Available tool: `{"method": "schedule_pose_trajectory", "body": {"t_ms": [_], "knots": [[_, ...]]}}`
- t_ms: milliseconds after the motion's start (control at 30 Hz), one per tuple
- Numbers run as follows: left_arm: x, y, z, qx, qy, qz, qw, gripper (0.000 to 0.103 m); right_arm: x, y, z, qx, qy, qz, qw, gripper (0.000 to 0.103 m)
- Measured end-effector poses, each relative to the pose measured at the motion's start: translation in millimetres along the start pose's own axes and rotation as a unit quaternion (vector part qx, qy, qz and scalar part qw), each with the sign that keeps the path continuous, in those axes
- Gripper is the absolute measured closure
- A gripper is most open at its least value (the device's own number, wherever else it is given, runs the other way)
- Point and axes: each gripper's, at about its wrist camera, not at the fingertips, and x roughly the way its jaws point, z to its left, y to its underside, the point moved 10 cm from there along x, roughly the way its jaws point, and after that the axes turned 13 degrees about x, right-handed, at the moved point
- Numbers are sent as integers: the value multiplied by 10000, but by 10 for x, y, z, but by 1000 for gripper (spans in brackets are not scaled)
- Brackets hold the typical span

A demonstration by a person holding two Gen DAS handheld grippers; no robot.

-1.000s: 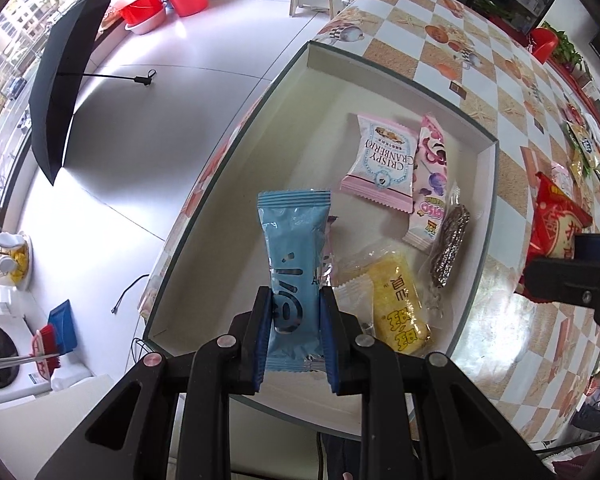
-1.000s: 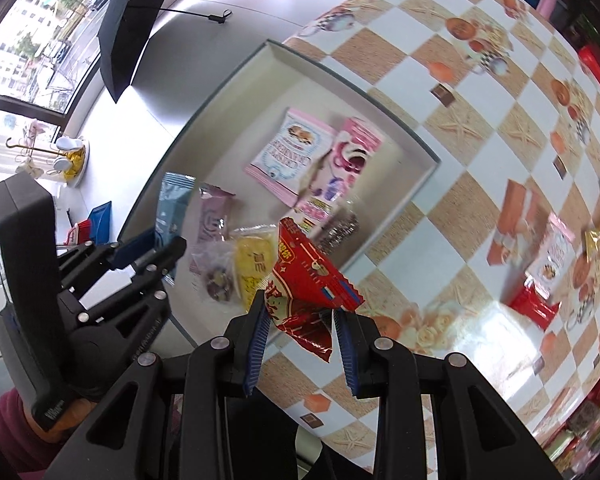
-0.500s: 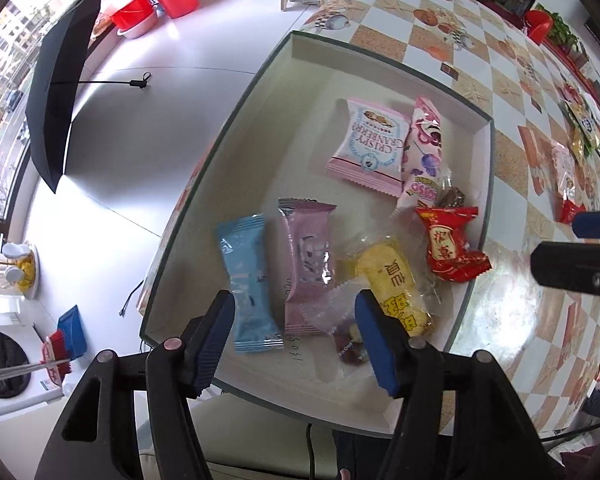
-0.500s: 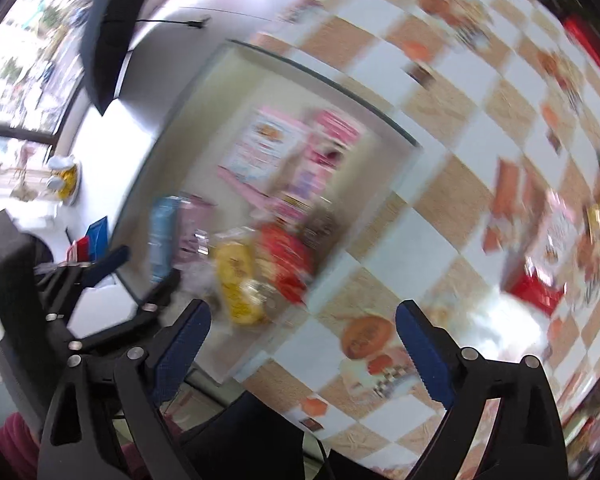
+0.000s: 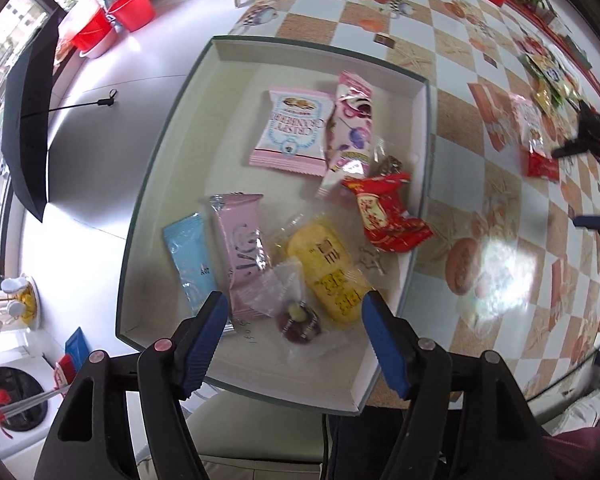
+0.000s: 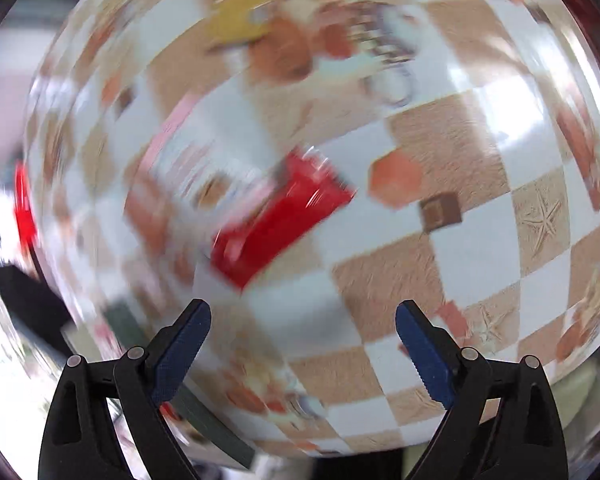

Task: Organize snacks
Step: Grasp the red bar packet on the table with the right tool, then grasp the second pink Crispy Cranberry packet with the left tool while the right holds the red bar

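Left claw [image 5: 292, 312] opening, empty, above tray [image 5: 418, 128] snacks, right claw [image 6: 303, 322] wide, empty

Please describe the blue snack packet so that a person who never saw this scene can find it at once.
Look in the shallow white tray on the checkered table. Near its front left corner, snacks lie side by side. The light blue packet is leftmost, beside a pink packet, and is the tray's only blue one.

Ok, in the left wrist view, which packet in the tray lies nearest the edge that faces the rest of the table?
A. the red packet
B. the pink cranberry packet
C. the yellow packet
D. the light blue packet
A: the red packet lies right against the tray wall on that side; the others lie farther in.
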Motion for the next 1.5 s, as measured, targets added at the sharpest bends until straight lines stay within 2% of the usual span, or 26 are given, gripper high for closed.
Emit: {"method": "schedule_pose_trajectory", "body": {"t_ms": [133, 233, 300, 333, 367, 400, 500, 567, 733, 900, 1000, 1033, 1067, 1100, 1133, 1200, 1300, 1367, 1433, 1500], "knots": [[-32, 54, -99, 185, -3, 75, 9998, 29, 111, -190, 103, 259, -39, -125, 9996, 9], [-76, 63, -151, 329, -13, 97, 9994, 28, 201, -191, 256, 152, -59, -91, 9998, 24], [-108, 47, -186, 409, -11, 83, 9991, 28, 212, -167, 299, -14, 155, -196, 9997, 33], [-123, 25, -207, 443, 0, 69, 9990, 28, 228, -124, 273, -163, 337, -274, 9989, 49], [-143, -9, -239, 486, 19, 44, 9988, 28, 220, -106, 260, -258, 464, -336, 9980, 70], [-155, -43, -268, 510, 38, 29, 9987, 27, 213, -80, 240, -350, 513, -365, 9974, 80], [-183, -176, -418, 609, 155, -1, 9980, 26, 236, 28, 85, -586, 475, -162, 9970, 80], [-207, -302, -564, 724, 269, -33, 9970, 25, 229, 87, -114, -889, 665, -184, 9936, 80], [-255, -692, -974, 1081, 414, -141, 9932, 23, 204, 273, -760, -1859, 1335, -381, 9727, 80], [-182, -1238, -1453, 1332, 419, -231, 9899, 22, 197, 458, -1320, -2274, 1637, -476, 9588, 80], [-29, -1531, -1710, 1334, 443, -137, 9900, 22, 235, 559, -1448, -2286, 1499, -451, 9609, 76], [41, -1628, -1797, 1312, 474, -71, 9902, 22, 232, 570, -1472, -2310, 1481, -467, 9605, 65], [105, -1719, -1870, 1290, 478, -20, 9905, 22, 242, 582, -1503, -2322, 1503, -461, 9599, 34], [151, -1792, -1917, 1279, 442, -2, 9908, 22, 288, 617, -1519, -2324, 1525, -374, 9599, 19], [205, -1882, -1965, 1250, 393, 12, 9914, 22, 303, 633, -1638, -2320, 1490, -318, 9607, 16], [286, -2031, -2022, 1139, 321, 17, 9930, 22, 360, 685, -1681, -2338, 1451, -256, 9611, 16], [397, -2219, -2095, 951, 322, -18, 9949, 22, 386, 752, -1753, -2601, 1523, -346, 9529, 15], [483, -2310, -2133, 888, 276, -12, 9957, 22, 418, 819, -1807, -2698, 1513, -265, 9506, 3], [595, -2391, -2176, 832, 254, 37, 9962, 20, 468, 847, -1841, -2689, 1462, -201, 9518, 0], [640, -2474, -2233, 718, 413, -59, 9965, 18, 486, 865, -1875, -2692, 1465, -225, 9516, 0]]}}
